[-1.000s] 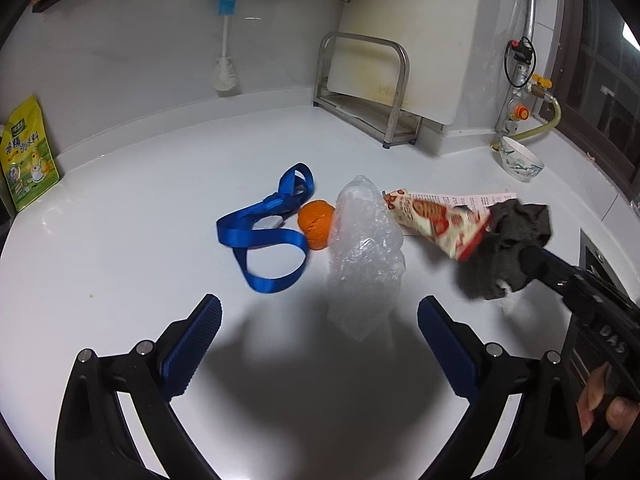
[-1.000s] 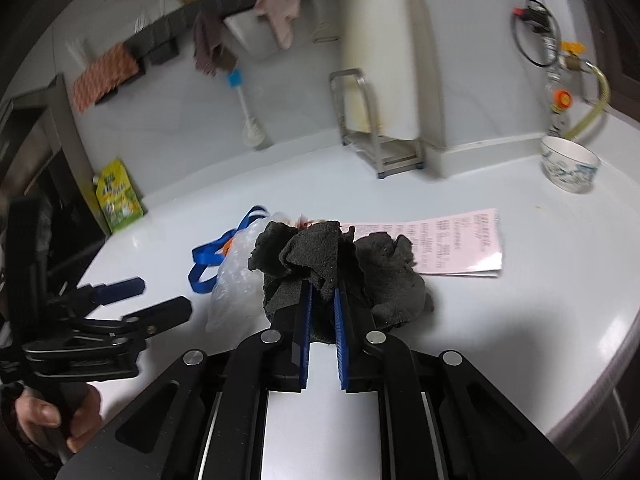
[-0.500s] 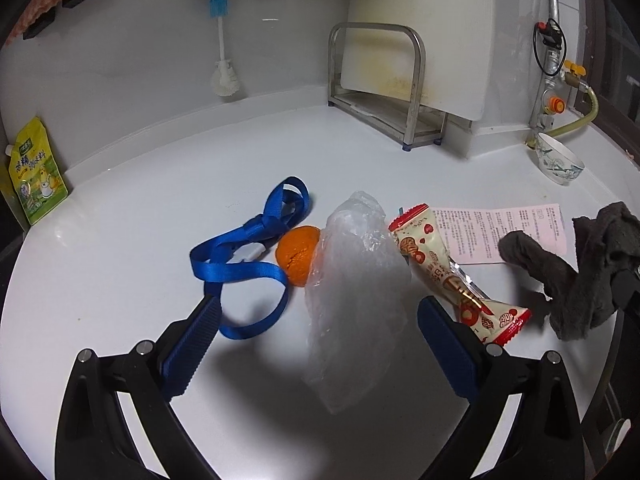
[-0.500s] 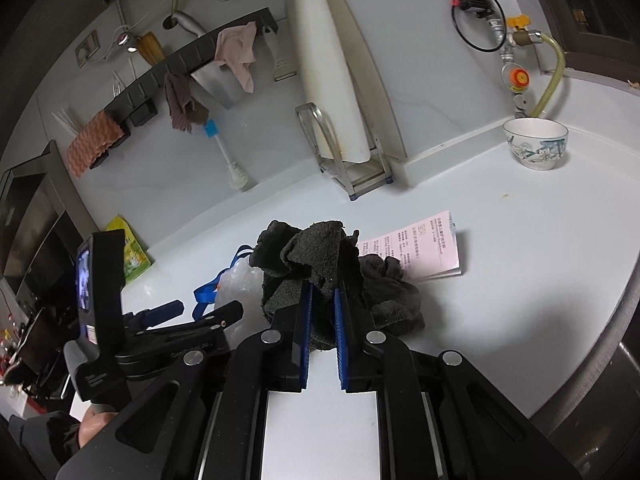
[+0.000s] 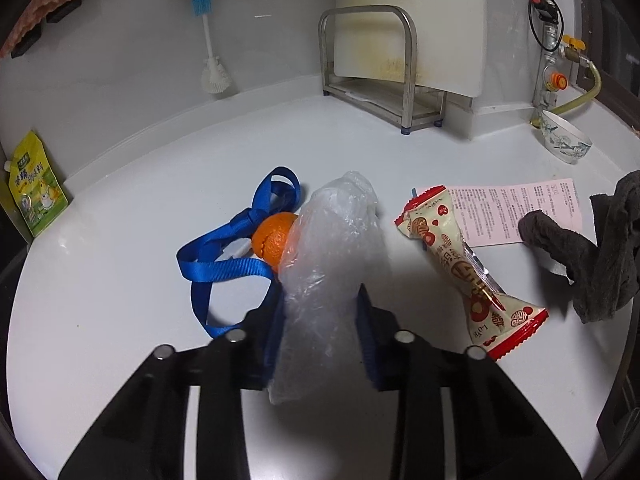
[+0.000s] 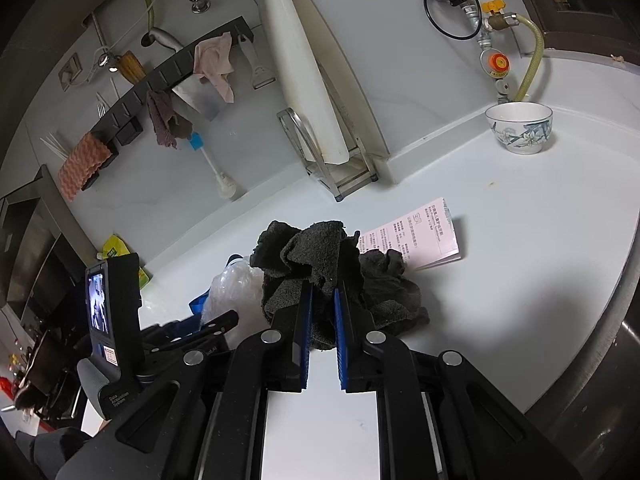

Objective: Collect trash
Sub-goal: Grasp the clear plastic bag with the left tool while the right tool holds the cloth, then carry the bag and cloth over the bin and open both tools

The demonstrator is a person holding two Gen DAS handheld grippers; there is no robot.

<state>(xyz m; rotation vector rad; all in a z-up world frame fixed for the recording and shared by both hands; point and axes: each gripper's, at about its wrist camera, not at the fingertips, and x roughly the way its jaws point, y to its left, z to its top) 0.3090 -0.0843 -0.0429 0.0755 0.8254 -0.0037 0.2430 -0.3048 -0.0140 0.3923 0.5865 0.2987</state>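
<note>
My left gripper (image 5: 320,304) is shut on a crumpled clear plastic bag (image 5: 332,256) lying on the white counter (image 5: 120,280). An orange (image 5: 272,238) and a blue strap (image 5: 224,264) lie just left of the bag. A red and cream snack wrapper (image 5: 468,272) lies to its right, beside a pink paper slip (image 5: 516,208). My right gripper (image 6: 322,292) is shut on a dark grey cloth (image 6: 316,256), held above the counter. The cloth also shows at the right edge of the left wrist view (image 5: 596,252). The bag (image 6: 232,288) and the left gripper (image 6: 208,328) show in the right wrist view.
A metal rack (image 5: 384,80) holding a white cutting board stands at the back. A patterned bowl (image 5: 564,140) sits at the back right near gas pipes. A yellow-green pouch (image 5: 34,188) leans at the far left. A brush (image 5: 212,64) hangs on the wall.
My left gripper has moved forward and closed its fingers on the plastic bag. My right gripper has lifted and swung right with the cloth still in it.
</note>
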